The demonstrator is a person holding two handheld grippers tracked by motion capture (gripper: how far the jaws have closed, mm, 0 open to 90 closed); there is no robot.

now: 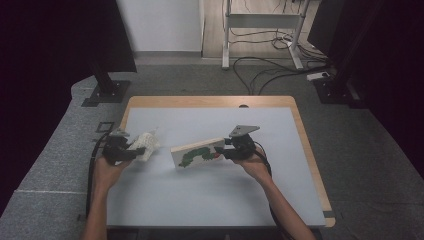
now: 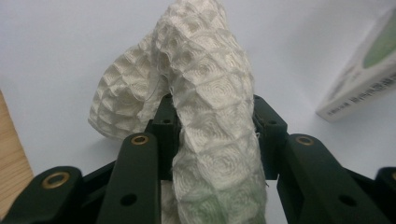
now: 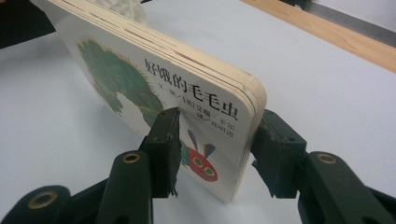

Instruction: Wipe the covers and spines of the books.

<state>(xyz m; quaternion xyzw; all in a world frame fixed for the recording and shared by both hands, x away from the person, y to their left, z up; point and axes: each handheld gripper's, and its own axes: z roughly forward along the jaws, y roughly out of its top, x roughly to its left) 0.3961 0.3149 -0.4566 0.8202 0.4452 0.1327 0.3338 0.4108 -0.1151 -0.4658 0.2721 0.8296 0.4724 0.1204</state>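
Clamped in the left hand-held gripper [image 2: 210, 140], a white waffle-weave cloth [image 2: 205, 93] hangs left of the caterpillar board book [image 1: 197, 152] that the right hand-held gripper [image 3: 215, 140] pinches by one corner, so it could twist loose onto the desk [image 1: 200, 200].

Both forearms come in from the bottom of the high view, bare and angled toward each other, each hand wrapped around a tool low over the surface. The left tool [image 1: 131, 148] sits at the left, pointing right and slightly away from the person, its black jaws closed on a cloth [image 2: 205, 116] that bulges up between them. The right tool [image 1: 224, 150] points left, a grey three-cornered plate on top; its jaws clamp a book [image 3: 187, 93] by one end, one pad on the cover and one on the back. Cables trail from both tools back along the forearms.
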